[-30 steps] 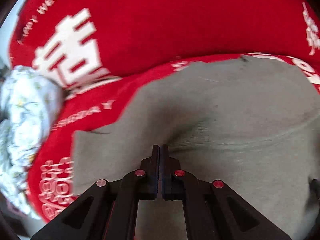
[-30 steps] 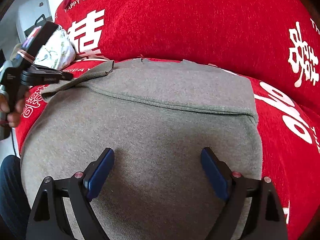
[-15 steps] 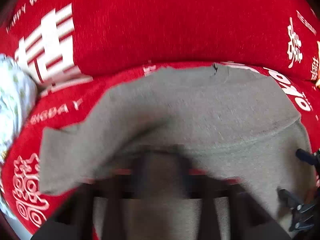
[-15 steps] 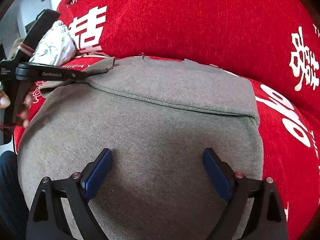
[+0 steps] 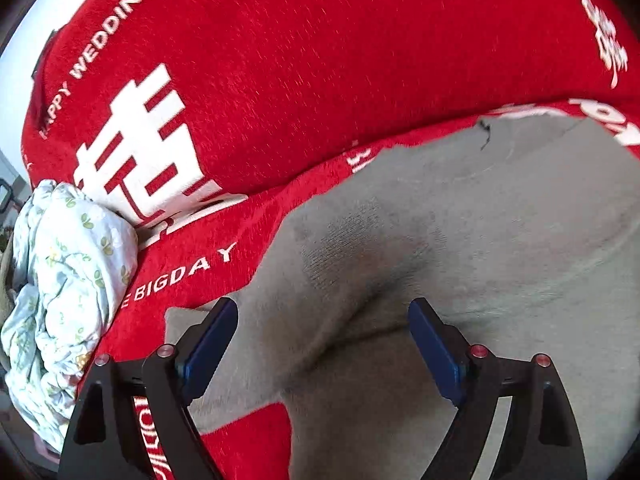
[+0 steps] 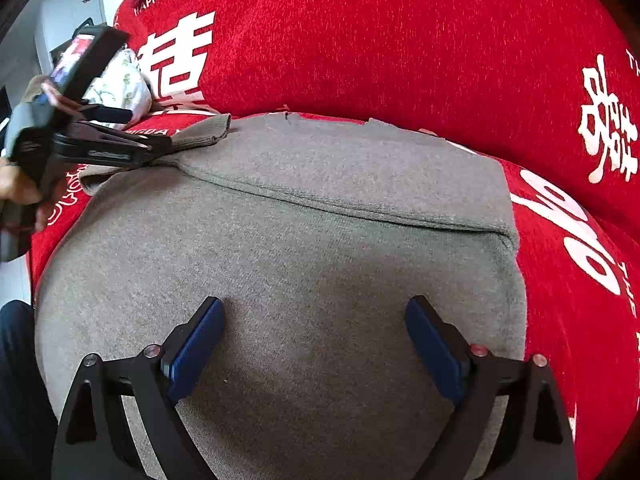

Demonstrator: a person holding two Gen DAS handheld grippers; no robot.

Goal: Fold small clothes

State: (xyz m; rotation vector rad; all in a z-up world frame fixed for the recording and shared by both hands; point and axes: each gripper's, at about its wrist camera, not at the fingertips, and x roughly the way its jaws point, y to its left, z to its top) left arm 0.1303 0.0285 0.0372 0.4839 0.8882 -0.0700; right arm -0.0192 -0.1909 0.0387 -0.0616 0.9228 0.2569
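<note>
The right claw (image 6: 314,344) hovers low over the grey knit sweater (image 6: 280,264), its blue pads spread wide and gripping nothing, as it was a second ago. The left claw (image 5: 320,344) has changed: a second ago its fingers were pinched together on the fabric, and now they stand wide apart over the sweater's sleeve (image 5: 224,344), which lies released on the red sofa cover (image 5: 320,60). The sweater lies spread on the sofa seat, its upper part folded down across the body. Farther left, a bundled floral cloth (image 5: 68,280) rests against the red backrest.
</note>
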